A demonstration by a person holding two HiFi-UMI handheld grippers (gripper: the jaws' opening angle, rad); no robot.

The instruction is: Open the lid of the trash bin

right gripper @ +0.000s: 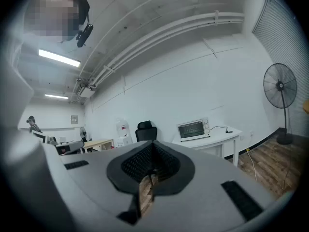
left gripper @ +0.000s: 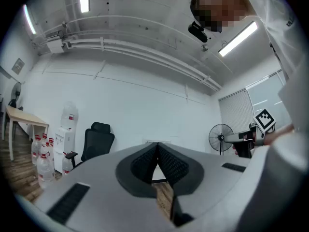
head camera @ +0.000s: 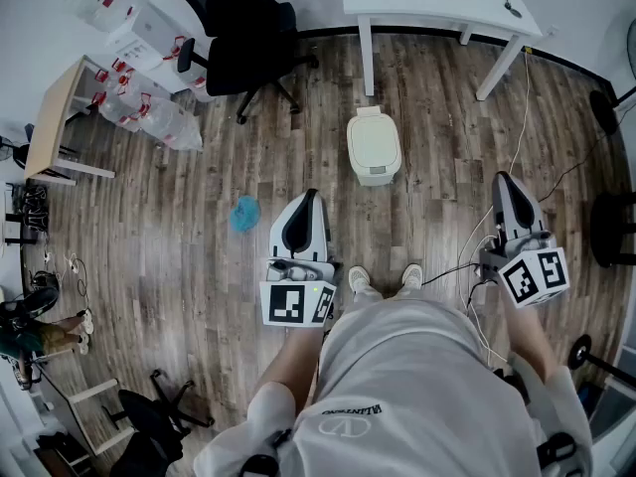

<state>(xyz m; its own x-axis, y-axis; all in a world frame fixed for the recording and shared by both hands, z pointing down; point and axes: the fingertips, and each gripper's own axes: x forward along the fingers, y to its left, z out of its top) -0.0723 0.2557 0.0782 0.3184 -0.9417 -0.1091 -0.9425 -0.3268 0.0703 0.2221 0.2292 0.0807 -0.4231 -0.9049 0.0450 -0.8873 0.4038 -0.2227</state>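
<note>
On the floor (head camera: 199,207) ahead, the trash bin (head camera: 375,174) sits shut. The left tool (head camera: 310,199) and right tool (head camera: 504,182), jaws together and empty, hang well apart from it; best approach low and hook the lid (head camera: 374,139) by its edge.

Grey right gripper (right gripper: 151,151) with jaws pressed together and nothing between them, beyond it a white counter (right gripper: 215,137) carrying a silver toaster oven (right gripper: 193,129), black office chair (right gripper: 145,131) left of the counter, black standing fan (right gripper: 280,87) right of the counter, brown wood-plank floor (right gripper: 273,159) below the counter
</note>
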